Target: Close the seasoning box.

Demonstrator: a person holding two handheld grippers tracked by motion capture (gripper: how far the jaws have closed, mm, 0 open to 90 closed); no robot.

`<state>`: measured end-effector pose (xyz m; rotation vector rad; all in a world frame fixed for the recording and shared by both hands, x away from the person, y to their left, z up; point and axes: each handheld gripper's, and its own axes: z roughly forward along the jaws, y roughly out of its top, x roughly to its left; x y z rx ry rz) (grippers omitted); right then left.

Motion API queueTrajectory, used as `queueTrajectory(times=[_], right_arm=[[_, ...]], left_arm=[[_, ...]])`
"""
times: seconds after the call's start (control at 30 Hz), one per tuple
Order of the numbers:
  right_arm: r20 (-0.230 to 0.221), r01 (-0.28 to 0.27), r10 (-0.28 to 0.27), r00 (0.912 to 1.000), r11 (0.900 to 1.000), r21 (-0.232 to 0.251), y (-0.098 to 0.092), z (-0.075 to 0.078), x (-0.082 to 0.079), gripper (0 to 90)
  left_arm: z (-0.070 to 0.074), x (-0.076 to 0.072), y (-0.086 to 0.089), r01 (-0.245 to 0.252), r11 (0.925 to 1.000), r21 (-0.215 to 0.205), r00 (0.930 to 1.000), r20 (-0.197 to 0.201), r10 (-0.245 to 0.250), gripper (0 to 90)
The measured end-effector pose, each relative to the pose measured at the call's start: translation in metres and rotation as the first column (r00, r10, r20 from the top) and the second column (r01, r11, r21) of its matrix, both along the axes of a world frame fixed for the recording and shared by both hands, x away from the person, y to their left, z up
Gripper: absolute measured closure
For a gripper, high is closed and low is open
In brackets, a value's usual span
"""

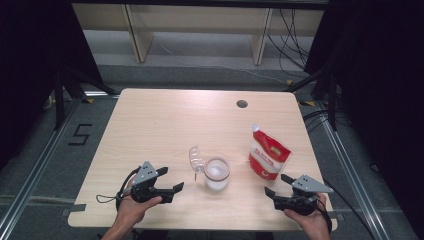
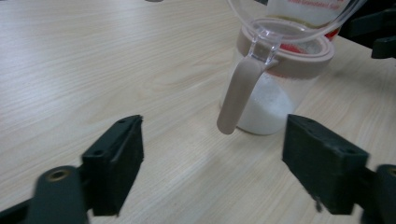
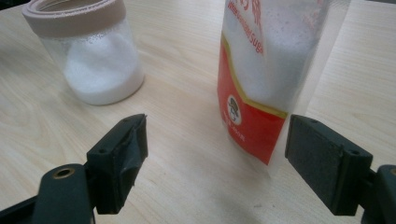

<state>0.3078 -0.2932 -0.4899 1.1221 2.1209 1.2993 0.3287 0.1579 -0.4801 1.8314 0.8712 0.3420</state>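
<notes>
The glass jar (image 1: 217, 174) of white granules stands near the table's (image 1: 160, 120) front edge, its clear lid (image 1: 196, 159) hinged open, between my grippers. My left gripper (image 1: 176, 189) and right gripper (image 1: 272, 186) are both apart, holding nothing. The red pouch (image 1: 268, 154), just right of the jar, reads "Sugar".

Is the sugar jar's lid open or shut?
Open: the jar shows its bare beige rim, and its clear hinged lid is flipped back to the left.

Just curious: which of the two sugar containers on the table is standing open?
The glass jar: its clear lid is flipped back. The red pouch keeps its cap on.
</notes>
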Motion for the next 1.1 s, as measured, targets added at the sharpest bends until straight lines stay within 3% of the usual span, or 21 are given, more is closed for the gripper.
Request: queueTrajectory(times=[0.03,0.07,0.1,0.17,0.27,0.33,0.47,0.5,0.53,0.73,0.77,0.87,1.07,1.1], right_arm=[[-0.007,0.001,-0.001,1.0000,1.000,-0.001,0.000,0.000,0.000,21.9],[0.005,-0.004,0.004,1.0000,1.000,-0.012,-0.001,0.001,0.001,22.3],[-0.017,0.002,-0.002,0.9999,1.000,0.004,0.000,0.001,-0.001,22.6],[-0.017,0.007,-0.007,0.9998,1.000,0.007,0.002,0.000,-0.002,22.6],[0.003,0.003,-0.003,1.0000,1.000,-0.010,0.001,0.000,0.000,22.6],[-0.018,0.010,-0.010,0.9998,1.000,0.006,0.002,0.001,-0.002,22.7],[0.004,-0.008,0.008,1.0000,1.000,-0.002,0.001,0.001,0.000,22.9],[0.005,-0.008,0.008,1.0000,1.000,0.001,0.001,0.001,0.000,22.9],[0.005,-0.008,0.008,1.0000,1.000,0.002,0.001,0.001,0.000,22.9],[0.009,-0.010,0.010,0.9999,1.000,-0.003,0.001,0.001,0.000,23.0],[-0.014,0.004,-0.004,0.9999,1.000,0.011,0.003,0.001,-0.002,23.0],[0.016,-0.011,0.011,0.9998,1.000,-0.009,0.002,0.001,0.000,23.1],[0.014,-0.012,0.013,0.9998,1.000,-0.011,0.003,0.000,0.000,23.1],[0.013,-0.014,0.014,0.9998,1.000,-0.011,0.003,0.000,0.000,23.1]], left_arm=[[0.001,-0.001,-0.001,-0.002,0.9999,-0.017,1.0000,-0.002,0.002,26.4],[0.003,0.000,-0.002,0.015,0.9998,-0.013,0.9998,0.014,-0.015,29.7],[0.004,-0.001,-0.003,0.010,0.9998,-0.019,0.9999,0.013,-0.010,32.7],[0.006,-0.001,-0.004,0.019,0.9998,-0.009,0.9990,0.040,-0.018,42.1],[0.009,0.000,-0.004,0.011,0.9998,-0.019,0.9984,0.056,-0.010,56.2],[0.011,0.000,-0.006,0.005,0.9997,-0.024,0.9979,0.065,-0.003,67.5],[0.014,0.000,-0.010,0.022,0.9997,0.002,0.9962,0.084,-0.023,80.6],[0.014,-0.001,-0.012,0.015,0.9998,-0.009,0.9967,0.080,-0.015,83.0],[0.015,0.000,-0.012,0.022,0.9997,0.004,0.9949,0.098,-0.023,85.1],[0.019,0.001,-0.018,0.033,0.9994,-0.009,0.9949,0.096,-0.032,89.3],[0.020,0.002,-0.019,0.038,0.9993,0.003,0.9940,0.103,-0.038,89.3],[0.022,0.002,-0.023,0.049,0.9988,-0.004,0.9934,0.104,-0.048,89.3],[0.026,0.005,-0.032,0.069,0.9975,-0.013,0.9914,0.112,-0.067,89.3],[0.027,0.005,-0.032,0.071,0.9974,0.002,0.9910,0.113,-0.071,89.3]])
